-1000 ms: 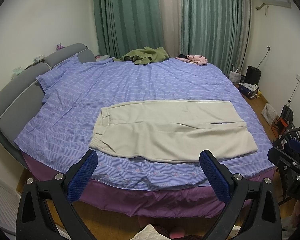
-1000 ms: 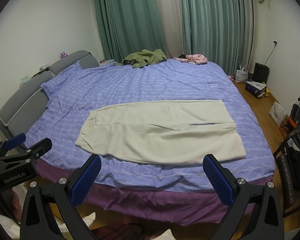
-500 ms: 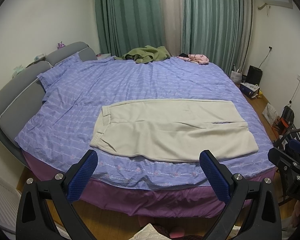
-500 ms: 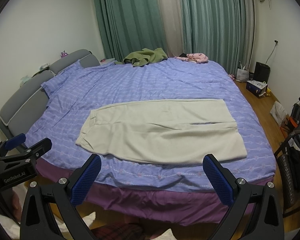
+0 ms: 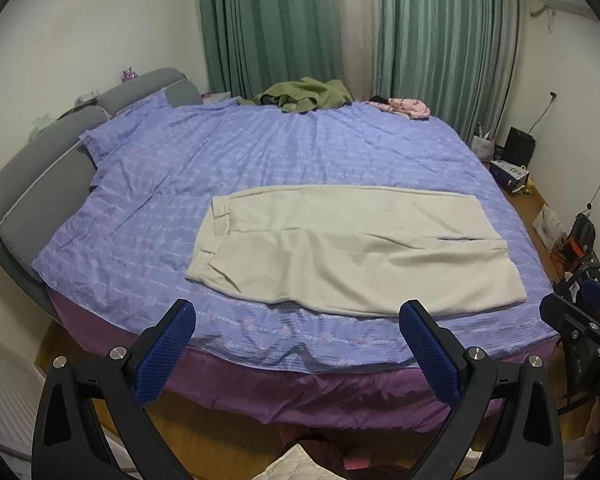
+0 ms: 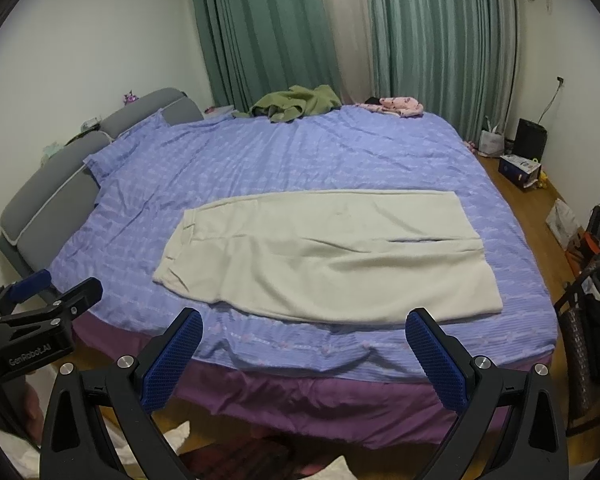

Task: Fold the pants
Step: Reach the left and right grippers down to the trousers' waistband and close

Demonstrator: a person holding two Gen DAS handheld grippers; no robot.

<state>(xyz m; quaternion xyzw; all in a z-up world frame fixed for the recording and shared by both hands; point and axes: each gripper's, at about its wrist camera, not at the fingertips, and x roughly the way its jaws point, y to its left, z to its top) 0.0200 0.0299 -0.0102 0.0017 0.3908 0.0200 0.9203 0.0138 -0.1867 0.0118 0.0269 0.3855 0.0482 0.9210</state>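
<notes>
Cream pants (image 5: 352, 248) lie flat on the bed's purple-blue sheet (image 5: 260, 152), waistband to the left and leg hems to the right; they also show in the right wrist view (image 6: 324, 256). My left gripper (image 5: 298, 344) is open and empty, held off the bed's near edge, short of the pants. My right gripper (image 6: 302, 344) is open and empty too, also off the near edge. The left gripper shows at the left side of the right wrist view (image 6: 40, 312).
A green garment (image 5: 304, 94) and a pink one (image 5: 404, 106) lie at the bed's far edge by the curtains. A grey headboard (image 5: 40, 176) is at the left. Boxes and bags (image 5: 512, 168) stand on the floor at the right, with a chair (image 6: 588, 300).
Both views have risen and tilted slightly, so the bed sits a little lower in frame. The pants have not moved and both grippers stay open.
</notes>
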